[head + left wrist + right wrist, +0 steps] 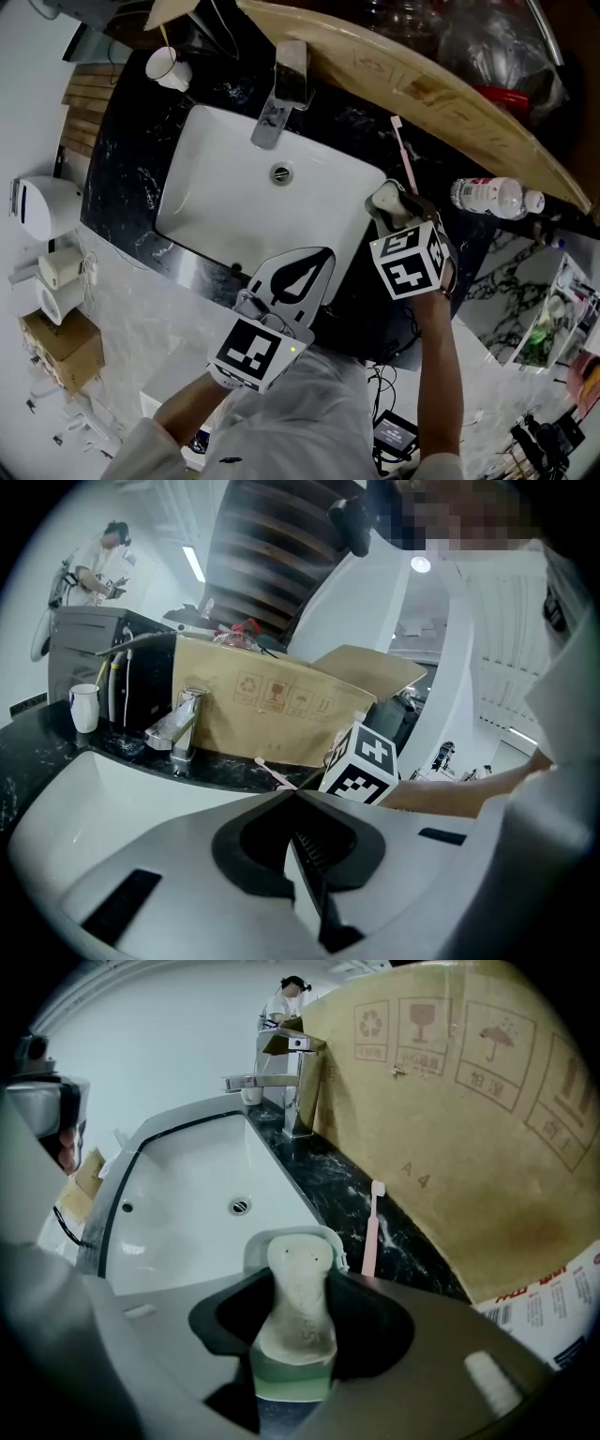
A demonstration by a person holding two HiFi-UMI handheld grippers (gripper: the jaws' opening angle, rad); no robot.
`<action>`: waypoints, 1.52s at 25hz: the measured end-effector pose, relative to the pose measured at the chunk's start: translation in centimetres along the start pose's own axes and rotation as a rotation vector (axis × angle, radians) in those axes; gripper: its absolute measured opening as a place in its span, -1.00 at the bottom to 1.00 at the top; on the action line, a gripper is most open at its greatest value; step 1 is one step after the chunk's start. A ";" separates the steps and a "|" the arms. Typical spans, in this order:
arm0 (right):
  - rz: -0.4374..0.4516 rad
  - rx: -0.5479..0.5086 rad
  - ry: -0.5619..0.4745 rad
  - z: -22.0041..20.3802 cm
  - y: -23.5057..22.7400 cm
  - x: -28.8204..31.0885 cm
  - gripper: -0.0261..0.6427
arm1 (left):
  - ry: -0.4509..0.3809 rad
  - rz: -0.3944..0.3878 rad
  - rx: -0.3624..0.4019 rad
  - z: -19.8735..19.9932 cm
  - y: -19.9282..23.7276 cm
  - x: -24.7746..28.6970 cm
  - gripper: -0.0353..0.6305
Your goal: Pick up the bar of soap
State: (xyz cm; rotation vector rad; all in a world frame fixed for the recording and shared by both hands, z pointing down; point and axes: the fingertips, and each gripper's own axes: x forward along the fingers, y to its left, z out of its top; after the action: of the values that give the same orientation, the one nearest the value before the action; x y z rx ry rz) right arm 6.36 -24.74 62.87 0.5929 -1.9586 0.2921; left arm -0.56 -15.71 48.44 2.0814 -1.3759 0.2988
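- Soap bar [292, 1251]: pale, worn, standing between the jaws of the R gripper [295, 1283]. Lower end is seated in a green dish [291, 1384] directly under the jaws.
- R jaws: set wide, a dark pad against each long side of the bar. No gap visible on either side, so reads as gripped. Gripper points steeply down.
- L gripper [295, 794]: jaws together, nothing between them. Held apart from the bar, over the near edge of the sink [187, 1194]. Idle.
- Other: pink toothbrush [371, 1232] lies just beyond and to the right of the R jaw tips, not touching them.
- Step (est.): grasp looks made, lift not yet done, since the bar is in the dish.
- Next move needs: firm squeeze, as soap is prob. slick. Pull straight up along the jaws so the dish stays behind. Watch that the dish doesn't cling and rise with the bar. Keep clear of the toothbrush.
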 end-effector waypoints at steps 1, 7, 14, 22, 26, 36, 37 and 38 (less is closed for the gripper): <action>0.003 0.000 0.004 0.0 0.0 0.0 -0.34 | 0.001 0.002 -0.003 -0.1 0.0 -0.1 -0.89; -0.028 0.007 -0.062 0.2 -0.1 -0.4 -0.34 | -0.003 0.013 0.002 -0.1 -0.1 -0.8 -0.89; -0.063 0.056 -0.180 0.8 -0.6 -1.6 -0.35 | -0.006 0.024 0.016 -0.2 -0.1 -1.2 -0.89; -0.110 0.090 -0.309 2.2 -1.7 -4.6 -0.35 | -0.005 0.019 0.056 0.5 -0.8 -1.4 -0.89; -0.120 0.125 -0.381 3.0 -2.2 -6.5 -0.35 | -0.011 0.014 0.055 1.1 -1.3 -1.5 -0.89; -0.147 0.191 -0.548 4.4 -2.8 -12.4 -0.36 | -0.032 0.016 0.105 2.2 -2.2 -2.3 -0.89; -0.149 0.189 -0.555 4.4 -2.7 -12.9 -0.36 | -0.034 0.016 0.105 2.3 -2.3 -2.5 -0.89; -0.153 0.188 -0.561 4.3 -2.6 -13.4 -0.36 | -0.036 0.016 0.106 2.4 -2.5 -2.6 -0.89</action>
State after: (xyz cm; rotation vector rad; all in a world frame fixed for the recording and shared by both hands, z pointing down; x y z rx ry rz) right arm 9.22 -25.17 48.85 1.0267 -2.4182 0.2302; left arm 0.17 -14.58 44.34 2.1723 -1.4268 0.3501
